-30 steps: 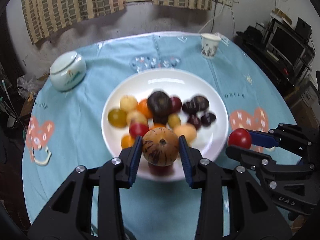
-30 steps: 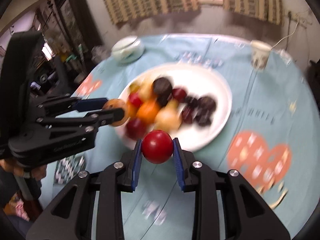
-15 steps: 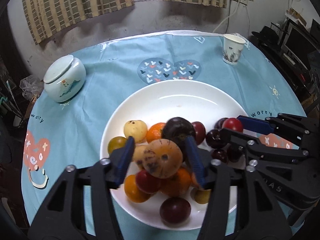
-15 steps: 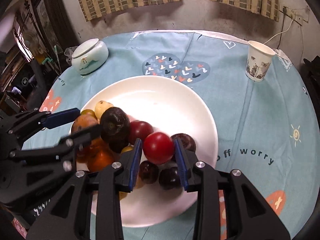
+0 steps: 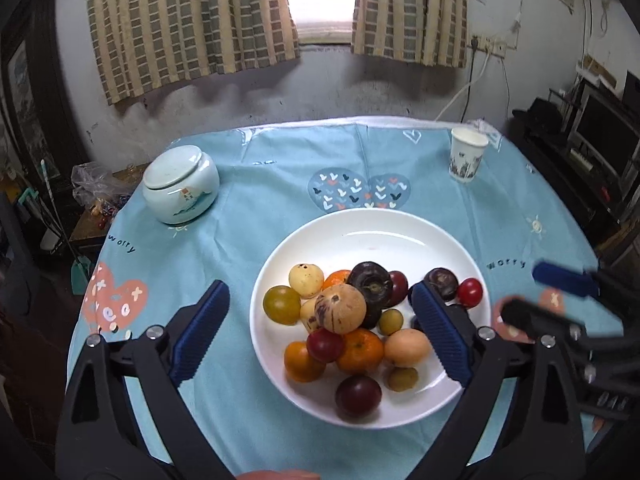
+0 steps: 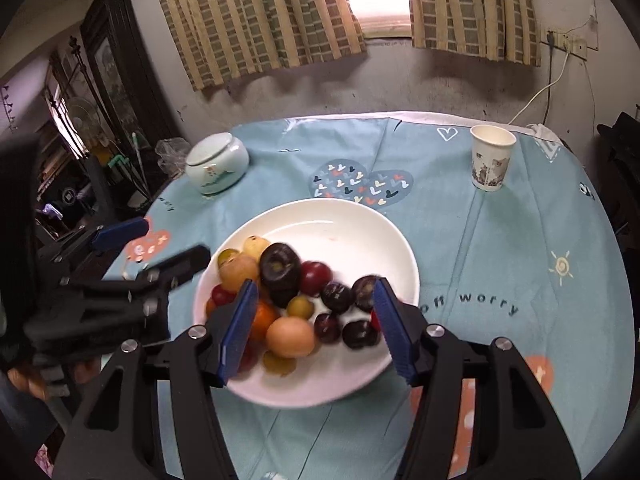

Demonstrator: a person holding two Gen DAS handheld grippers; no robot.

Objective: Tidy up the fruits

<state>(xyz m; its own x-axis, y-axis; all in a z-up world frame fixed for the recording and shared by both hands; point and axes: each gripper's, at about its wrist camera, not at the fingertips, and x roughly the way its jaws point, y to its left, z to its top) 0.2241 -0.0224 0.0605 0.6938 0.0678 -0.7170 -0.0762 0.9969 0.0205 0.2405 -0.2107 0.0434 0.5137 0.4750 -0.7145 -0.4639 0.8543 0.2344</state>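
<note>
A white plate on the blue tablecloth holds a pile of several fruits. The tan speckled fruit rests on top of the pile beside a dark purple fruit. The red tomato lies at the plate's right side. My left gripper is open and empty, jaws wide over the near part of the plate. My right gripper is open and empty above the plate; it also shows blurred at the right of the left wrist view.
A pale green lidded jar stands at the back left and a paper cup at the back right. The table edge drops off to furniture on both sides. A wall with curtains lies behind the table.
Both grippers opened and pulled back and up. The tan fruit was let go onto the pile and the red tomato onto the plate's right side.
</note>
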